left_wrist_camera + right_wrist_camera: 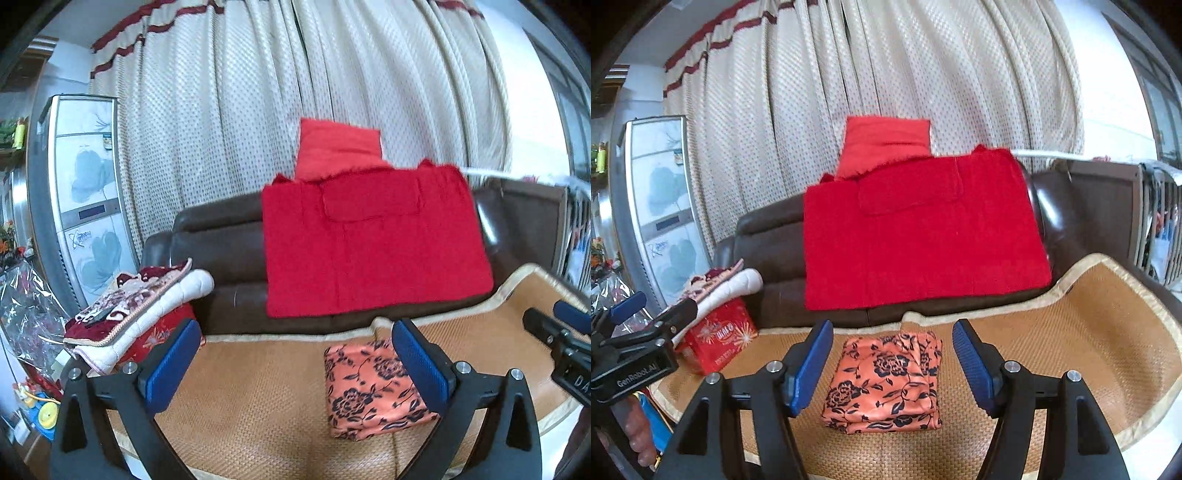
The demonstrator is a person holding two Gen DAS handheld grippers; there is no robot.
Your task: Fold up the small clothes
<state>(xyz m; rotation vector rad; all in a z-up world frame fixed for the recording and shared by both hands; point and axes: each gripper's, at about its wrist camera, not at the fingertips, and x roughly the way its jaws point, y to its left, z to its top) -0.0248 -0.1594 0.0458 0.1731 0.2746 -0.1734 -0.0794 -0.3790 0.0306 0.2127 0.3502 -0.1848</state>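
Flowery cloth (884, 382): folded up small, lying on the woven mat (1089, 332).
Left gripper (295, 363): wide apart, holding nothing.
Right gripper (892, 363): apart too, holding nothing.

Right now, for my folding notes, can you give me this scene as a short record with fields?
surface: woven mat on a brown sofa
garment: orange floral cloth, folded into a compact block, lying on the mat
left gripper: open, nothing between its jaws
right gripper: open, above the cloth, not touching it
sofa back: red towel draped over it
beside sofa: stacked blankets on a red box
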